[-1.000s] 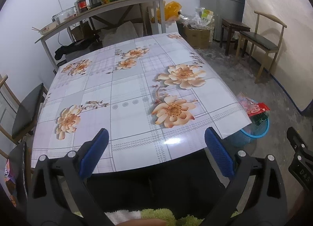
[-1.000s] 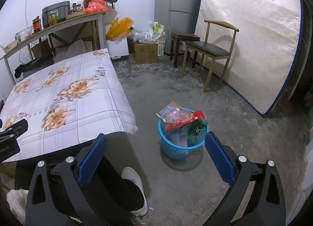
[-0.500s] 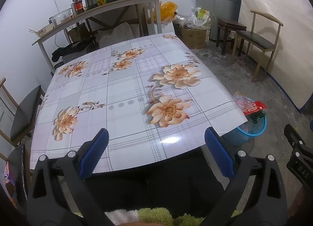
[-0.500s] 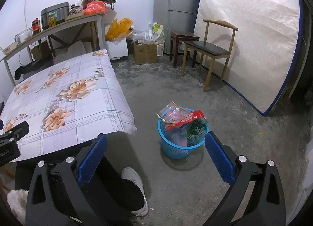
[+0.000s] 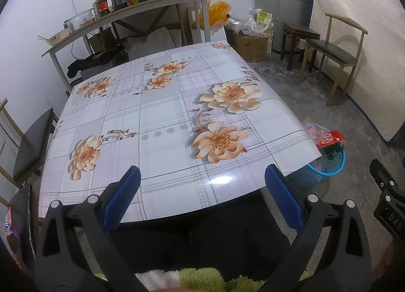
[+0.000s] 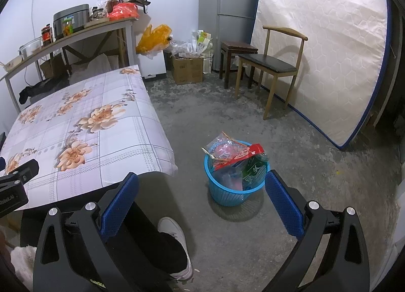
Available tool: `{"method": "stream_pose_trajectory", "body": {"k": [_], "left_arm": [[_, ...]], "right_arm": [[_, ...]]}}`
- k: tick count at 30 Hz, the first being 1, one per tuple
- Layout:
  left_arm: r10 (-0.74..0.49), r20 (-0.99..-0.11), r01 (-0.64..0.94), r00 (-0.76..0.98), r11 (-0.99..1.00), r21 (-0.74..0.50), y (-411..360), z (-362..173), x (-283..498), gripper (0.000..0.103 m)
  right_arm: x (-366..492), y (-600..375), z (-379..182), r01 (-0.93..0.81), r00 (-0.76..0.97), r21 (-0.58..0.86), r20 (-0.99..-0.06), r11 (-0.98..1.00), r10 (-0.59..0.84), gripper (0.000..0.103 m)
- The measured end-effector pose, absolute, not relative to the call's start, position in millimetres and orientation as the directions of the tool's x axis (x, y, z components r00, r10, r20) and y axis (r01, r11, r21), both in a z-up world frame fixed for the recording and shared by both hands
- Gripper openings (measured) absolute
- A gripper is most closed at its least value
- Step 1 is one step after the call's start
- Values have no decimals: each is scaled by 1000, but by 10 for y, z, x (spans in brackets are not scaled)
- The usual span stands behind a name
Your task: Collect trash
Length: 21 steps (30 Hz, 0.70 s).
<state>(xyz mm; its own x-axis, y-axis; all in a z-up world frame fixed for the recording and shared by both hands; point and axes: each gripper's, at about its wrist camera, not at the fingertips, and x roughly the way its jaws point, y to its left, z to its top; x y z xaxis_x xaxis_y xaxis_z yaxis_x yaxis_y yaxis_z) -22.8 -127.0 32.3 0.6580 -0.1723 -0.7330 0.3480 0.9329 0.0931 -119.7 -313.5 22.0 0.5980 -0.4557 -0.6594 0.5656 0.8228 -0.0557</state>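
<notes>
Our left gripper (image 5: 202, 191) is spread wide with nothing between its blue pads (image 5: 124, 196), poised over the near edge of the table (image 5: 157, 125); our right gripper (image 6: 202, 196) is likewise agape and empty, held above the concrete floor (image 6: 291, 155) to the right of the table. The trash (image 6: 235, 155) lies just beyond the right gripper's tips, slightly right of centre between the fingers; from the left gripper it sits far off to the right, past the table's near right corner. It fills a blue basket (image 6: 227, 191) standing on the floor: a red wrapper (image 6: 243, 154) lies across the top, a pink-and-clear bag (image 6: 221, 145) sticks up at the far left, a green packet (image 6: 253, 172) leans at the right. Our dark trouser leg and white shoe (image 6: 174, 226) show near the basket, to its left.
</notes>
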Motion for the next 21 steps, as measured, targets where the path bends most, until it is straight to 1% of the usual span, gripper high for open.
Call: {"method": "stream_pose_trajectory", "body": {"k": [21], "left_arm": [[-172, -733, 344, 658, 935, 90, -1248, 319, -235, 94]], "right_arm": [[-1195, -3094, 243, 562, 602, -57, -656, 825, -456, 97]]}}
